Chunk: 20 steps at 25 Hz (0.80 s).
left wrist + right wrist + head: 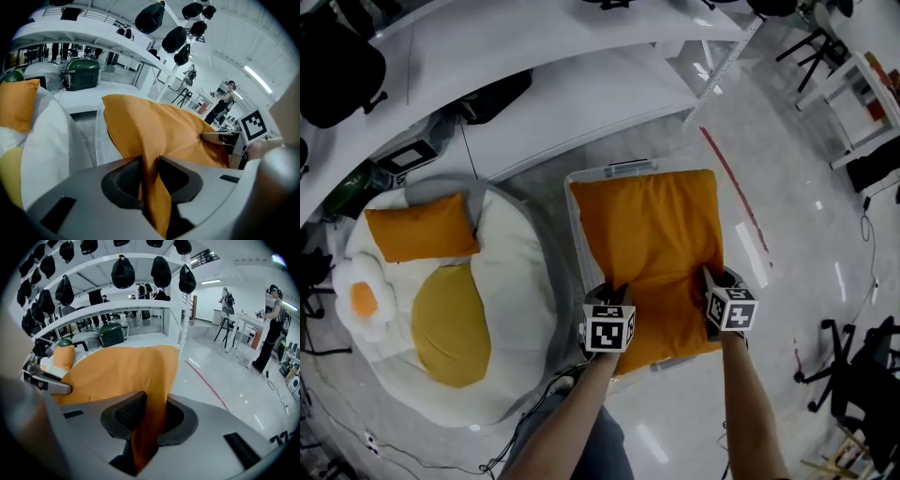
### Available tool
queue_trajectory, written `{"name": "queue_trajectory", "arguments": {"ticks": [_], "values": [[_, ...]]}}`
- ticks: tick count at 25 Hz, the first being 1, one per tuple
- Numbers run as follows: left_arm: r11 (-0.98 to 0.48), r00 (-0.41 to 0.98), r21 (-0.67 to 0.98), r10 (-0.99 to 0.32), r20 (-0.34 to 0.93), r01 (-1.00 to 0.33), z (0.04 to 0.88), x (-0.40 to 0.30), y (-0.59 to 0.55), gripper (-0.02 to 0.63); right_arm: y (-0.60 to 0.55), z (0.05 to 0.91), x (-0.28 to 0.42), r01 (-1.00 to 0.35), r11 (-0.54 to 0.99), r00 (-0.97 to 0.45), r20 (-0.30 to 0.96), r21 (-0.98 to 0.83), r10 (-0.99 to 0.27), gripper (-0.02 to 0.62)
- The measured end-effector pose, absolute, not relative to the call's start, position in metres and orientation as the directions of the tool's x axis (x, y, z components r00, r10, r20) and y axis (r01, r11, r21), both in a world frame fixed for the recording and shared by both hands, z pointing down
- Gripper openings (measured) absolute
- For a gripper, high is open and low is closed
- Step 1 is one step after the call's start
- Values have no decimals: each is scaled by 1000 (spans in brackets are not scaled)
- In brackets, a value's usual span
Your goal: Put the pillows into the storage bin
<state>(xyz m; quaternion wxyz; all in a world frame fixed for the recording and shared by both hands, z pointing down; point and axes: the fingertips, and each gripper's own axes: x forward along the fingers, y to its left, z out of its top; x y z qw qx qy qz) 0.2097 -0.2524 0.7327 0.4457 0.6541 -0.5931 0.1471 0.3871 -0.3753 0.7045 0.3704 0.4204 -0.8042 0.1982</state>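
Large orange pillow (652, 239) is clamped at its near edge by both grippers. Left gripper (150, 165): jaws are closed on a pinched fold of the orange fabric. Right gripper (151, 412): same, a fold is gripped between its jaws. The pillow is spread out ahead of both grippers, over the clear storage bin (577, 225); how deep it sits cannot be told. A second orange pillow (422, 228) is seen well left of the left gripper, resting on a white beanbag (520, 272).

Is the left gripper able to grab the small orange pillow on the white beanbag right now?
Probably not yet: the left gripper is shut on the big orange pillow over the storage bin. The small pillow itself lies uncovered.
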Motion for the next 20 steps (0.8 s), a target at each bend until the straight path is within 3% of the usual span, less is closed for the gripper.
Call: {"name": "queue_trajectory", "arguments": {"ticks": [9,14,16,20], "values": [[50,260,361,-603,754,-931,782,214,-260,154,-381,760,400,-839,540,-293,782,66,-550,120],[109,251,370,-556,792,-923,792,206,-246,218,-382,750,404,-848,521,-256,787,95,-561,265],[109,254,374,-559,790,-921,784,204,-240,273,-377,738,402,-849,522,-275,776,80,-567,271],[141,224,389,-623,750,-910,745,186,-234,291,-364,701,387,-848,530,-340,745,21,-574,299]]}}
